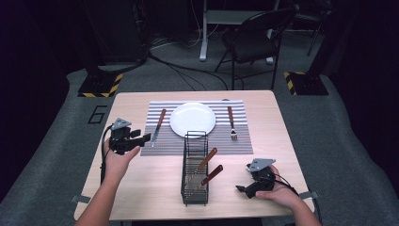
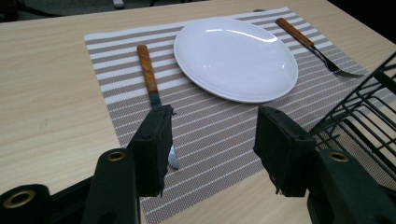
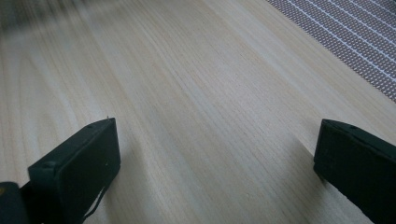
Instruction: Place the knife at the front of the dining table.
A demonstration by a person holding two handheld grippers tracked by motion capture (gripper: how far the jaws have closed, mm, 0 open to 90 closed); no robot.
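Work in hand: laying a place setting on the striped placemat (image 1: pixel 197 127) at the far middle of the tabletop (image 1: pixel 141 183), with cutlery drawn from the black wire caddy (image 1: pixel 195 169) near the front edge.

Current layout:
- White plate (image 1: pixel 192 119) at the centre of the placemat.
- Wooden-handled knife (image 1: pixel 158 127) on the mat just beside the plate, toward the tabletop's left edge, blade pointing to the front edge.
- Wooden-handled fork (image 1: pixel 231 123) on the mat on the plate's other side, tines toward the front edge.
- Two more wooden-handled utensils (image 1: pixel 209 167) lean in the caddy; their working ends are too small to identify.

Tool states:
- Left tool (image 1: pixel 141 139): released. In the left gripper view the jaws stand apart with nothing between them; the knife's blade tip (image 2: pixel 172 157) lies on the mat beside one jaw, not gripped.
- Right tool (image 1: pixel 241 189): released and empty, resting low near the front right corner; the right gripper view shows bare wood between wide jaws.

Step judged: the knife appears set down and freed.

Next move, judged: swing one tool to the caddy, align the jaws across a protruding handle, clench and lift straight up so the utensil clears the wire wall without dragging the caddy.
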